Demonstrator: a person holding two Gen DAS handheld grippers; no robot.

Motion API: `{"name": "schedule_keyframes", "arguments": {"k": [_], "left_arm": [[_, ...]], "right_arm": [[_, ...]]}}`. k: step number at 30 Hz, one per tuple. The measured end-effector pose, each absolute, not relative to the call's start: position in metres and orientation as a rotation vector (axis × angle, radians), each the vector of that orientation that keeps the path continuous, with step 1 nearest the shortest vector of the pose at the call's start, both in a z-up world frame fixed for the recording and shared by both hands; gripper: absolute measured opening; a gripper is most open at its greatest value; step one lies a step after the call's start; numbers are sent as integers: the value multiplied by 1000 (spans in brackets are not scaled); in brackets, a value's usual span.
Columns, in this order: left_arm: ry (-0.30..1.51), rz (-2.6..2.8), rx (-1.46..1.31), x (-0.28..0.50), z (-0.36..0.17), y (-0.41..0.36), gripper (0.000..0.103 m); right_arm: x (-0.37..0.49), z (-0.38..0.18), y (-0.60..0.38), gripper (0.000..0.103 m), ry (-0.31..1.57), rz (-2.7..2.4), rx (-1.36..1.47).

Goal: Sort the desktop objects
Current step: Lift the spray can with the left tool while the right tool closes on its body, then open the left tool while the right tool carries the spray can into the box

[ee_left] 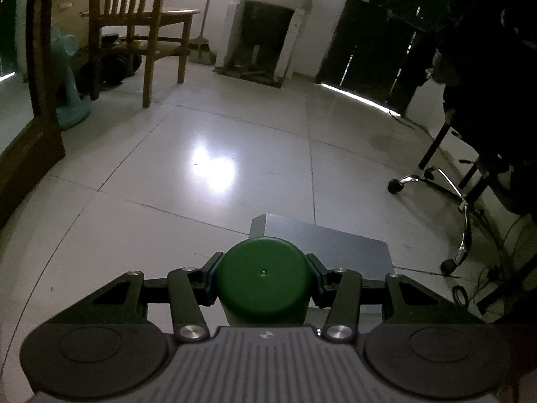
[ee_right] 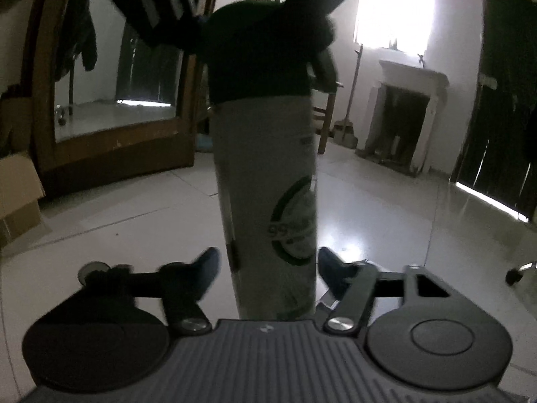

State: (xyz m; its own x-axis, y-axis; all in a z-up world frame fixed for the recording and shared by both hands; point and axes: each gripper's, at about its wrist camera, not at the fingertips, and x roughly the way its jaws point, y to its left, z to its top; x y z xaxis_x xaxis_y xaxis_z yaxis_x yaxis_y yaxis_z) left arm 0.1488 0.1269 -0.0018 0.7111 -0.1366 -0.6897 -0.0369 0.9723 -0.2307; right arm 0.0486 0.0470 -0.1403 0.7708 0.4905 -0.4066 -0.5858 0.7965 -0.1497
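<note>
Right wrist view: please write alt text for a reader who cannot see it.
A tall white can with a dark cap stands upright between the fingers of the right claw. The left claw holds the cap from above.

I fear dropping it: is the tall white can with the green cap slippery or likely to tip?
The can is tall and narrow, so it probably tips easily. Its smooth round body may slip or turn. The left gripper grips only the green cap, which might come loose.
</note>
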Motion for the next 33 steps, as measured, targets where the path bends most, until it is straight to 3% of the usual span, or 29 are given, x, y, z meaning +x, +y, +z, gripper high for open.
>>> {"name": "schedule_keyframes", "arguments": {"k": [7, 15, 18, 22, 33], "left_arm": [[818, -109, -285, 152, -17, 111, 45], [893, -210, -322, 168, -58, 68, 48], [891, -215, -259, 171, -69, 52, 50], [882, -204, -190, 171, -76, 42, 63], [876, -114, 122, 163, -105, 23, 69]], "right_arm": [[43, -155, 31, 55, 341, 581, -340], [41, -175, -30, 55, 461, 585, -478], [43, -187, -49, 55, 507, 580, -570], [48, -206, -70, 55, 582, 574, -662], [72, -249, -98, 54, 695, 545, -858]]}}
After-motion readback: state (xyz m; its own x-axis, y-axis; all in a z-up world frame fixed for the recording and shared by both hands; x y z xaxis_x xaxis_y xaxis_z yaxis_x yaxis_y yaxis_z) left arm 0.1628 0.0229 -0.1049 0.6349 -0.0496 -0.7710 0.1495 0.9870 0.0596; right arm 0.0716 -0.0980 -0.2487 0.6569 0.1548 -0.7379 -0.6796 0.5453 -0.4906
